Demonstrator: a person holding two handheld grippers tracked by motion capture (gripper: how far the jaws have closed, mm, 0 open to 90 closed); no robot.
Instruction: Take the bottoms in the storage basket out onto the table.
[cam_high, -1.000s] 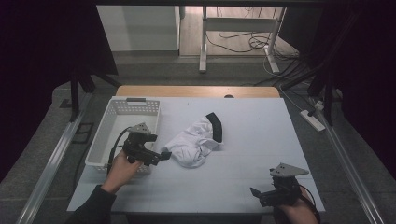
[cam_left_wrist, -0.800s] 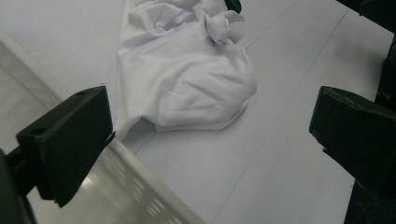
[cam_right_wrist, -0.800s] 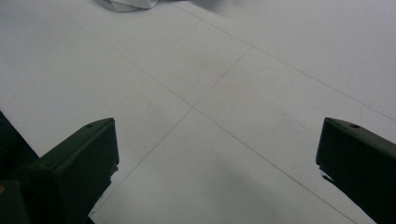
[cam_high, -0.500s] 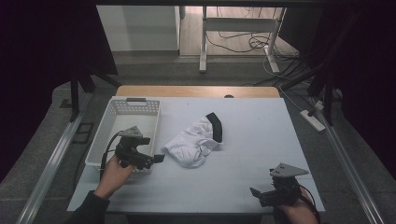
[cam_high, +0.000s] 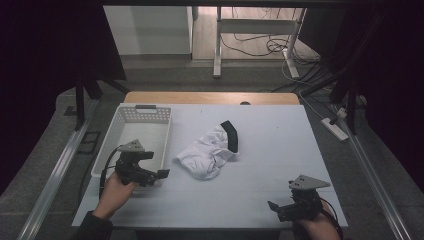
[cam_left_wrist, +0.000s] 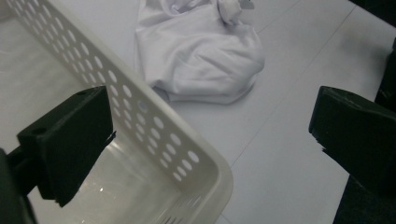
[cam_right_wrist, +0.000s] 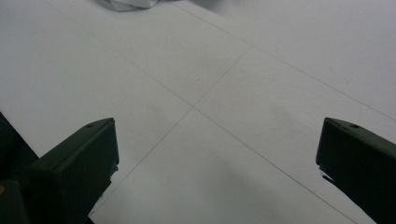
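Note:
A crumpled white cloth (cam_high: 205, 154) with a black strip (cam_high: 231, 136) lies mid-table; it shows in the left gripper view as the cloth (cam_left_wrist: 201, 56). A white perforated basket (cam_high: 131, 116) stands at the left. My left gripper (cam_high: 159, 170) hovers open over the basket's near right corner, its jaws wide apart astride the basket rim (cam_left_wrist: 154, 121) and holding nothing. My right gripper (cam_high: 275, 206) rests open near the table's front right edge; in its own view the right gripper (cam_right_wrist: 215, 158) frames bare table, with the cloth's edge (cam_right_wrist: 123, 3) at the top.
The white table top (cam_high: 280, 150) has a wooden strip (cam_high: 210, 97) along its far edge. Metal rails run along both sides on the floor. Cables and a power strip (cam_high: 334, 128) lie at the right.
My left gripper has drawn back from the cloth, leftward and toward the person, to the basket's near corner. The cloth and the right gripper have stayed put.

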